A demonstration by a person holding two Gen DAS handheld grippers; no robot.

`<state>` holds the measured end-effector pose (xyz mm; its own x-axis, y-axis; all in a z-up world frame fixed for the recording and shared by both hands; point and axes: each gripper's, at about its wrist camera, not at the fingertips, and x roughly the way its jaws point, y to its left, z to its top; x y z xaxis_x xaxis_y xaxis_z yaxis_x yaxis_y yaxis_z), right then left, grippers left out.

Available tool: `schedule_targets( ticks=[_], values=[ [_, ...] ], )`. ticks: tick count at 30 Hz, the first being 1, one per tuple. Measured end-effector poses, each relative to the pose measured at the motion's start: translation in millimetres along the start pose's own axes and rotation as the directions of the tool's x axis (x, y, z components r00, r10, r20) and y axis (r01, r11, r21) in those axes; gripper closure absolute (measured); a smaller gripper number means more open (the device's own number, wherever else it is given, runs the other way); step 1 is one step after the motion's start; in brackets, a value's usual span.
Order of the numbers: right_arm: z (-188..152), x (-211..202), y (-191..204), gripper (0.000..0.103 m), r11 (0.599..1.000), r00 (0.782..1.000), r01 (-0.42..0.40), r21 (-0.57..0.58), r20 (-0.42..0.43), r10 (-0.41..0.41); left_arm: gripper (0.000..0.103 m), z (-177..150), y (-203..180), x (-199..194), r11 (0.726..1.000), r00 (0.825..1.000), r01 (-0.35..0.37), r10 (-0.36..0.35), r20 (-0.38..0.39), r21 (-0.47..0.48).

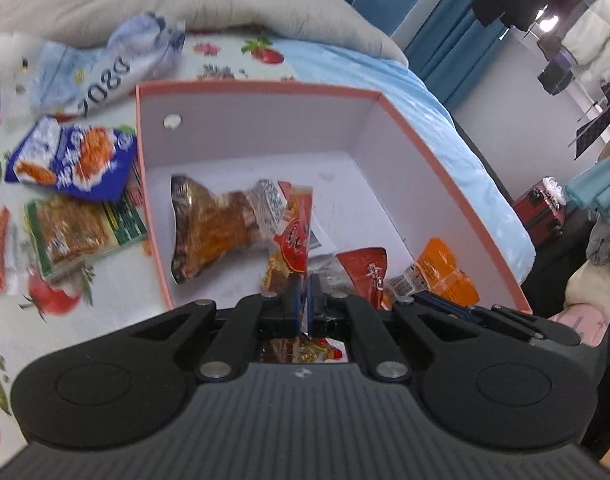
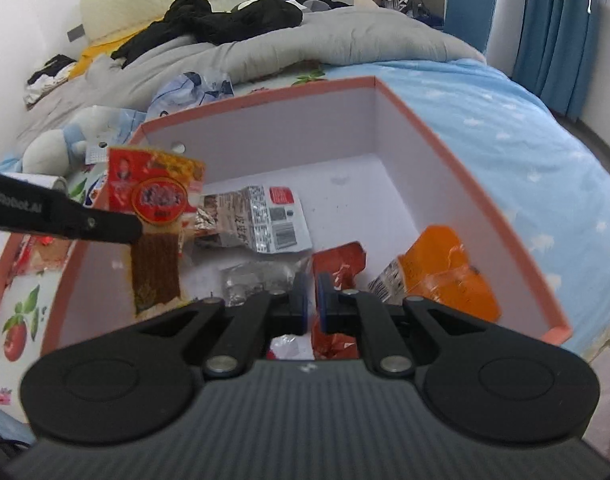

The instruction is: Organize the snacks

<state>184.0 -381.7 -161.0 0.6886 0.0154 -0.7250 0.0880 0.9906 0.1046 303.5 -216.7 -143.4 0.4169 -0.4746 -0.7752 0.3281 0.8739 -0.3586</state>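
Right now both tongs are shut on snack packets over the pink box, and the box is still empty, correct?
Not empty. The right wrist view shows the pink box already holding an orange packet and a silver barcode packet on its floor. The rest stands: the left tongs grip a red spicy-strip packet and the right tongs grip a red packet, both over the box.

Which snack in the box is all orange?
The orange packet by the box's right wall. The other packets in there are red, brown or silvery, and it lies farthest right.
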Motion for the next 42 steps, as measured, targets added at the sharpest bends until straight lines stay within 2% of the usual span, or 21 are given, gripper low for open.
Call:
schedule_targets(
  ticks=[4, 5, 6, 7, 8, 9, 16, 22, 33, 37, 42],
  values=[
    [-2, 5, -4, 0.096, 1.0, 1.0, -0.006, 0.013, 0.002, 0.006, 0.099, 2, 2, 4, 1.0, 1.0, -0.014, 0.014, 0.004, -0.006],
    [-1, 5, -4, 0.096, 1.0, 1.0, -0.002, 0.01, 0.004, 0.002, 0.091, 3, 1, 4, 1.0, 1.0, -0.01, 0.01, 0.004, -0.004],
    [-2, 3, -4, 0.096, 1.0, 1.0, 0.002, 0.011, 0.009, -0.002, 0.075, 5, 0, 2, 1.0, 1.0, -0.009, 0.009, 0.004, 0.0],
    [0, 1, -4, 0.096, 1.0, 1.0, 0.003, 0.015, 0.013, -0.003, 0.064, 5, -3, -1, 1.0, 1.0, -0.009, 0.009, 0.009, 0.01],
    [0, -1, -4, 0.096, 1.0, 1.0, 0.001, 0.021, 0.019, -0.001, 0.045, 4, -6, -5, 1.0, 1.0, -0.017, 0.016, 0.024, 0.025],
    [2, -4, -5, 0.096, 1.0, 1.0, -0.002, 0.025, 0.027, 0.002, 0.038, 3, -9, -11, 0.999, 0.998, -0.033, 0.031, 0.048, 0.039],
    [9, -35, 2, 0.095, 1.0, 0.996, 0.006, 0.03, 0.093, -0.009, 0.037, -3, -22, -56, 0.998, 0.991, -0.02, 0.012, 0.131, 0.066],
    [21, -78, 16, 0.095, 1.0, 0.983, 0.009, 0.022, 0.181, -0.013, 0.037, -10, -20, -112, 0.997, 0.976, -0.009, -0.006, 0.219, 0.07],
    [35, -147, 53, 0.096, 0.999, 0.945, -0.04, -0.01, 0.326, 0.041, 0.037, -22, -3, -223, 0.996, 0.922, -0.06, 0.031, 0.387, 0.065],
    [32, -155, 69, 0.096, 0.995, 0.939, -0.096, -0.023, 0.33, 0.098, 0.037, -36, 5, -251, 0.994, 0.9, -0.089, 0.056, 0.432, 0.056],
    [19, -155, 95, 0.095, 0.988, 0.937, -0.148, -0.051, 0.313, 0.156, 0.037, -56, 23, -271, 0.992, 0.884, -0.124, 0.101, 0.457, 0.019]
  ],
)
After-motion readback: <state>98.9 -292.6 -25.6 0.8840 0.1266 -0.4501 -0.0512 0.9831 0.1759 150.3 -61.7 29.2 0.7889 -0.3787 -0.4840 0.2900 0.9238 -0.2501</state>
